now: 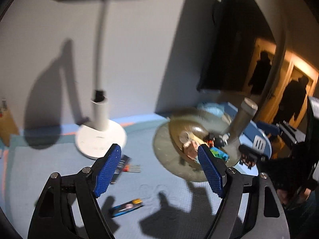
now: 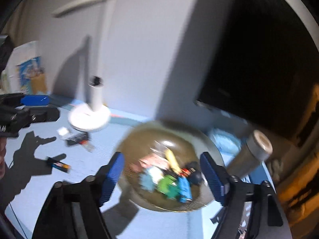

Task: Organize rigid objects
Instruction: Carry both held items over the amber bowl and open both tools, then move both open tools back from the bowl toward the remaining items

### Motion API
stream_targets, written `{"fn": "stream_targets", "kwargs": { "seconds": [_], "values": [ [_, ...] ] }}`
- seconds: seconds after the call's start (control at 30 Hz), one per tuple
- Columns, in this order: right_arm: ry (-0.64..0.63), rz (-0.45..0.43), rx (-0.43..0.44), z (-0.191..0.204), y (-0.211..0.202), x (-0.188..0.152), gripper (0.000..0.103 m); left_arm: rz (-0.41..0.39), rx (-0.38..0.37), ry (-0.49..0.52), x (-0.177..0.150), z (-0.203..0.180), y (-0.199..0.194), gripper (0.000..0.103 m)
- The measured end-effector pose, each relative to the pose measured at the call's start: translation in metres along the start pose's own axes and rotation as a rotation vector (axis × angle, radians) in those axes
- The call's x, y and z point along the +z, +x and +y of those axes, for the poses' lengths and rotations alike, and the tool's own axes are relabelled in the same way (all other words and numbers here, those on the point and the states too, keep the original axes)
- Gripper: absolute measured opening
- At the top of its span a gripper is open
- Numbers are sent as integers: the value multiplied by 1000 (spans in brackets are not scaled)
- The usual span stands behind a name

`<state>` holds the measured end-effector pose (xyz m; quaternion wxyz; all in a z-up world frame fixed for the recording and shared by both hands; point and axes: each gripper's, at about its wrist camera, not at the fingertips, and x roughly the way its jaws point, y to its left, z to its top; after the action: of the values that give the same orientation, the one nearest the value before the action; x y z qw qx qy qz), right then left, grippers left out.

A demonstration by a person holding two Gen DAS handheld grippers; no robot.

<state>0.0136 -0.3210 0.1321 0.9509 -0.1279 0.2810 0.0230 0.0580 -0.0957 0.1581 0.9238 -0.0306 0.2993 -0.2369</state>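
Observation:
A round olive bowl [image 2: 139, 139] holds several small colourful toys and blocks [image 2: 169, 181]; it also shows in the left wrist view [image 1: 171, 149]. My right gripper [image 2: 161, 177] is open and empty, hovering over the bowl. My left gripper [image 1: 159, 169] is open and empty above the blue mat, left of the bowl. A small blue and orange pack [image 1: 127, 207] lies on the mat below the left gripper, also in the right wrist view [image 2: 58, 165]. More small items [image 1: 127, 166] lie by the lamp base. The left gripper's fingers [image 2: 35, 100] show at the right view's left edge.
A white desk lamp [image 1: 101, 139] stands on the blue mat [image 1: 49, 169] near the wall. A grey cylinder [image 1: 239, 125] leans by the bowl's right side. A dark monitor [image 2: 249, 59] stands at the back right. A box [image 2: 30, 69] stands at far left.

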Motion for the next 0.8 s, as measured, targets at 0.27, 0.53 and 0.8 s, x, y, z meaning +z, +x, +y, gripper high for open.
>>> {"fn": "stream_targets", "kwargs": {
  "seconds": [0.27,0.53,0.8],
  "values": [
    [-41,14,174,84,3,-8,82,-3,131,-104,-42,67,-47,78],
    [82,226,374,130,105,-65,82,236,136,-159,-134,118,17,78],
    [142,279,434,129,132,-86,82,221,146,-224,-154,133,27,78]
  ]
}}
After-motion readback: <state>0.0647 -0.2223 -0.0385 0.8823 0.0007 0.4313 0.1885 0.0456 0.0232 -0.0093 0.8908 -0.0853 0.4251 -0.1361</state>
